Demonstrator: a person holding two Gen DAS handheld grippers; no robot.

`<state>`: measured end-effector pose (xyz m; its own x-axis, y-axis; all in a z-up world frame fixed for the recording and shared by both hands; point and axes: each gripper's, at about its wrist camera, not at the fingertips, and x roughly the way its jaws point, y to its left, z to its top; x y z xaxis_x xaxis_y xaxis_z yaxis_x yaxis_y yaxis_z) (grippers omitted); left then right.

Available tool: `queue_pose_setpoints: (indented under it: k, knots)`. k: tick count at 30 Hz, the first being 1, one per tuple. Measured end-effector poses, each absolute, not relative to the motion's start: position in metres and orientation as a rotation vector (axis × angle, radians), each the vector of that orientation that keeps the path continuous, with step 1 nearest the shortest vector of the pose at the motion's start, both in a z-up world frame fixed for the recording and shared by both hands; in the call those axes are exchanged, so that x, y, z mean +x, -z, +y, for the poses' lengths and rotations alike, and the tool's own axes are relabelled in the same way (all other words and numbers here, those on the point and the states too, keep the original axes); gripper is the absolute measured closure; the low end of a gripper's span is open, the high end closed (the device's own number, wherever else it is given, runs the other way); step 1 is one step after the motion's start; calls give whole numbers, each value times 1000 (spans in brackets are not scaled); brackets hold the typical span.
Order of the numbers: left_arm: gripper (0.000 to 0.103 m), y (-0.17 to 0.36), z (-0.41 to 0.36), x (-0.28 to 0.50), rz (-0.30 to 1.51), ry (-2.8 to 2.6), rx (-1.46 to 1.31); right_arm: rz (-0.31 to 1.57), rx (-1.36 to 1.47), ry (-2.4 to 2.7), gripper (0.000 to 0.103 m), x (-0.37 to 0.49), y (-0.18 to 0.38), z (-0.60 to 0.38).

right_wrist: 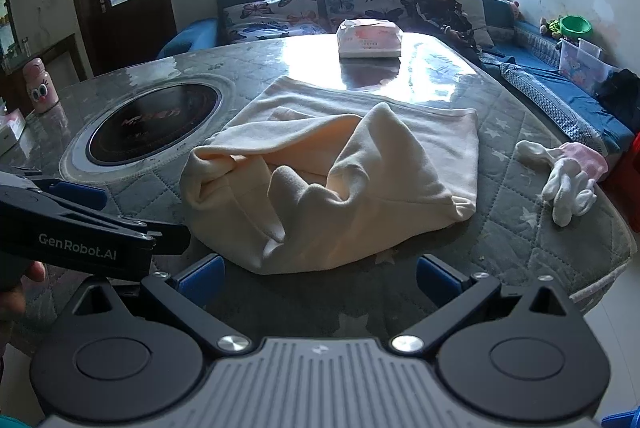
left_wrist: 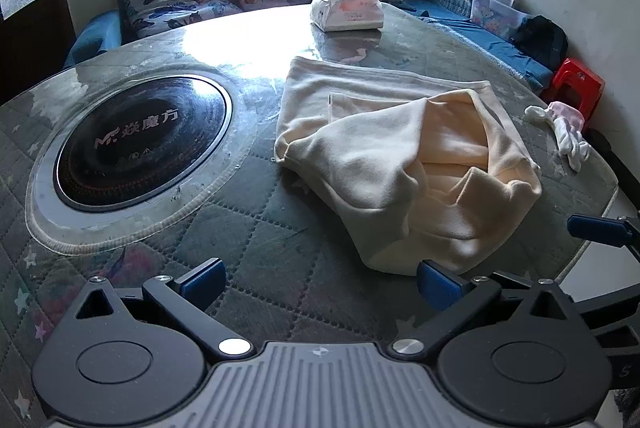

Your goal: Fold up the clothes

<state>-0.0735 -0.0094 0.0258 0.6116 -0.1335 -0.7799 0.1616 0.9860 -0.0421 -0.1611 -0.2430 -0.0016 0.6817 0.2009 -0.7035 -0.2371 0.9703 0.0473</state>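
Progress: we judge the garment (right_wrist: 332, 171) partly folded; its far half lies flat, its near half is rumpled and needs smoothing and folding.
Where: it sits mid-table (left_wrist: 248, 228), between the cooktop (left_wrist: 140, 139) and the socks (right_wrist: 564, 175).
Left gripper (left_wrist: 320, 284): wide apart, holding nothing, just short of the near hem.
Right gripper (right_wrist: 320, 276): likewise spread and empty.
Materials: we see cream, fleecy, thick cloth on a quilted cover under glossy film.
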Motion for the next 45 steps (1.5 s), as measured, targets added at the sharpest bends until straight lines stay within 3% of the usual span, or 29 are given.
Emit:
queue_pose_setpoints:
  k: [35, 38, 45]
  knots:
    - [0, -58, 11, -30, 828, 164, 1, 658, 9, -283, 0, -116, -34, -257]
    - [0, -59, 14, -13, 809, 165, -22, 652, 33, -256, 4, -101, -32, -267]
    - [13, -40, 15, 39, 810, 152, -37, 699, 76, -189, 12, -68, -10, -291]
